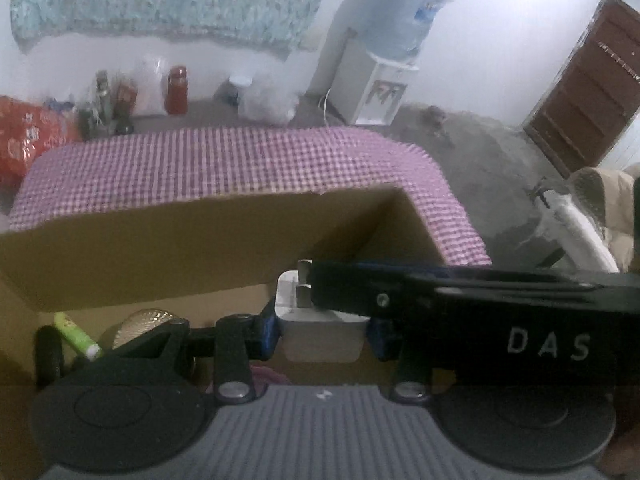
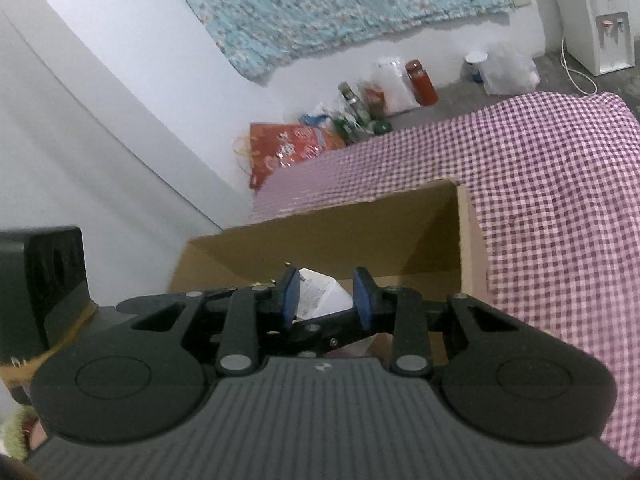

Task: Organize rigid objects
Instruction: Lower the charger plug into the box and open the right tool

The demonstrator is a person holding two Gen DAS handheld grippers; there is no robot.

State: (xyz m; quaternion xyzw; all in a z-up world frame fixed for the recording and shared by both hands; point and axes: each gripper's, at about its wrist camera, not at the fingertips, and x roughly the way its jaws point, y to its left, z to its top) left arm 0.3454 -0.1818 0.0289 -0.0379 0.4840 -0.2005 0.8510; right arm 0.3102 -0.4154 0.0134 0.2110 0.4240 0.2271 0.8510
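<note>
Left tongs [image 1: 320, 330]: clenched on a white plastic plug-in charger block [image 1: 320, 320], its blue pads pressing both sides, metal prongs pointing up and away.
Right tongs [image 2: 326, 300]: reaching across from the right in the left wrist view; its black arm lies over the charger's upper right edge. In the right wrist view the same white block sits between its blue pads, but whether those pads press on it I cannot tell.
Charger position: held above the near part of the open brown cardboard box [image 1: 160, 240], not yet set down.
Box location: on the near edge of the tabletop, which is covered by a purple-and-white checked cloth [image 1: 240, 164].
Already in the box: a green tube with a white cap [image 1: 76, 336] leaning at the left, a shiny gold ribbed round thing [image 1: 144, 320] beside it, and something pink lower down, mostly hidden.
Done so far, by my reading: several rigid items are packed inside; the visible cloth is bare.
Left to do: lower the charger into the free floor of the box and let go.
Beyond the table: jars, bags and a white water dispenser [image 1: 376, 88] on the far floor, apparently not part of the job.
</note>
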